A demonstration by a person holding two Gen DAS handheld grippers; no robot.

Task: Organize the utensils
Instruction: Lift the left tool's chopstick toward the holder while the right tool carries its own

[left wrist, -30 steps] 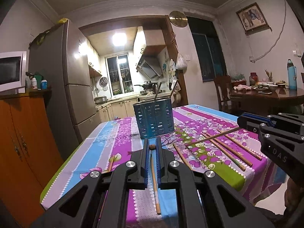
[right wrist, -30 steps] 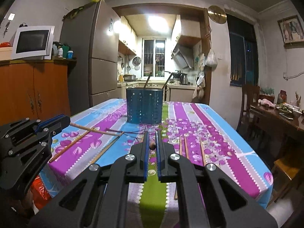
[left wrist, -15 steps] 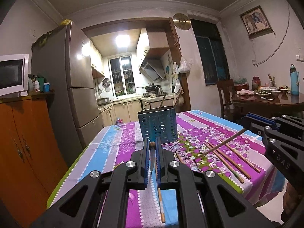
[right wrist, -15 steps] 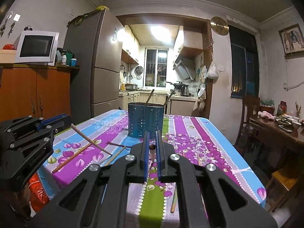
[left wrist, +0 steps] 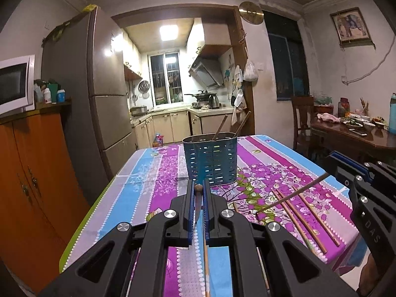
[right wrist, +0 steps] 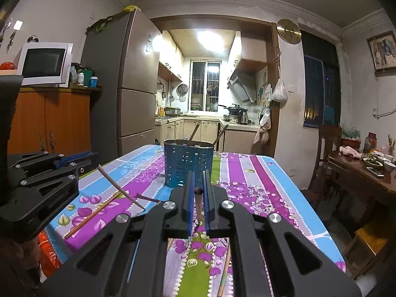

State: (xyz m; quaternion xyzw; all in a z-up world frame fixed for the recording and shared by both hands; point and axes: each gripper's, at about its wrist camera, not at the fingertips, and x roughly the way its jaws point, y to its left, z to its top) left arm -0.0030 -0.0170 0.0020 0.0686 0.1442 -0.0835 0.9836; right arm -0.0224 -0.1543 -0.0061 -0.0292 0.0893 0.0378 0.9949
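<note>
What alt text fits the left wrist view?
The left gripper is shut on a chopstick, pointed at a blue slotted holder on a floral tablecloth. The right gripper, at the right edge, holds another chopstick above loose ones.

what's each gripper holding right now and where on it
The left gripper is shut on a chopstick, clamped at its thick upper end. The right gripper is likewise shut on another chopstick near its top end.

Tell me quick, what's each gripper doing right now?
Left gripper: shut on a chopstick.
Right gripper: shut on another chopstick.
</note>
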